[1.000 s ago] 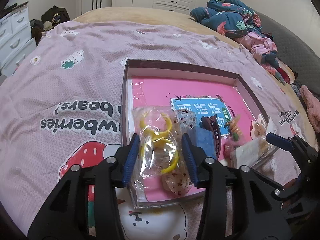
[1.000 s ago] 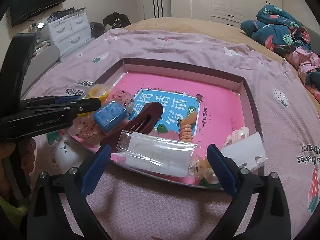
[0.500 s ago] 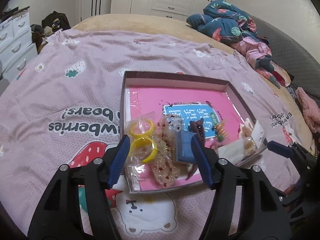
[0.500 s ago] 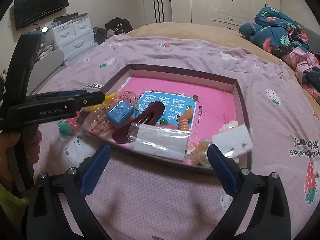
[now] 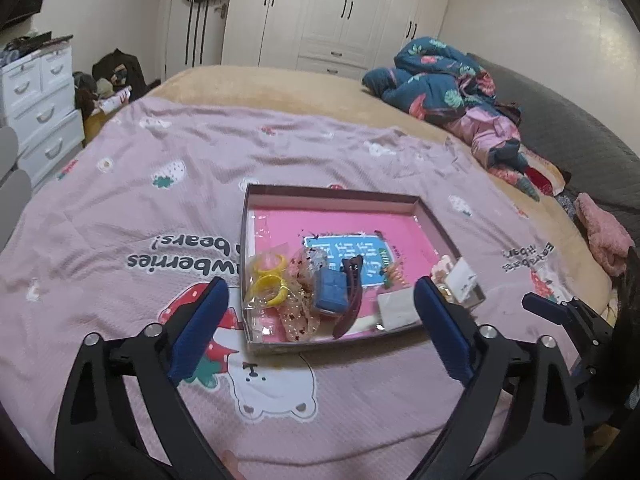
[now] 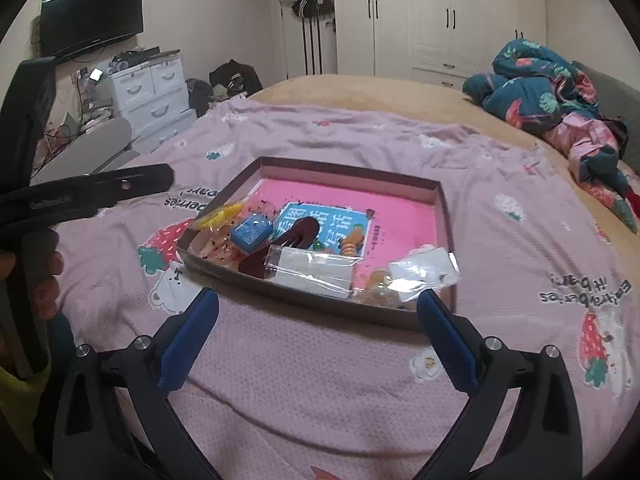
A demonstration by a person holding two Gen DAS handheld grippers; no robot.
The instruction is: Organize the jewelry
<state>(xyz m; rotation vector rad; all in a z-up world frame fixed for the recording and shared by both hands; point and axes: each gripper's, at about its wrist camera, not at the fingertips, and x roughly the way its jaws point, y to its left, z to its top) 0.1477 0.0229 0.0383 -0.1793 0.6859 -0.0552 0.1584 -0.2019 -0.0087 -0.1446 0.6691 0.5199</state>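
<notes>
Your left hand-held gripper hangs above the pink bedspread with its jaws spread wide and nothing between them, short of the near wall of the shallow box. Your right hand-held gripper is just as wide and just as empty, also short of the box's near wall.

Everything to be sorted lies bunched along the near side of the box. From the left: a clear bag of yellow rings, a speckled clear pouch, a small blue case, and a dark hair claw leaning against it. Further right are a flat white packet in plastic, a small orange coil-like piece, a pale amber cluster and a white card in a sleeve.

Judging by two empty grippers and an untidy pile, you are between picks, and most of the sorting seems to remain. Next, choose one item and commit. The bag of rings is closest to your left jaws; come down over it, pinch the plastic only, and lift clear of the pouch touching it.
</notes>
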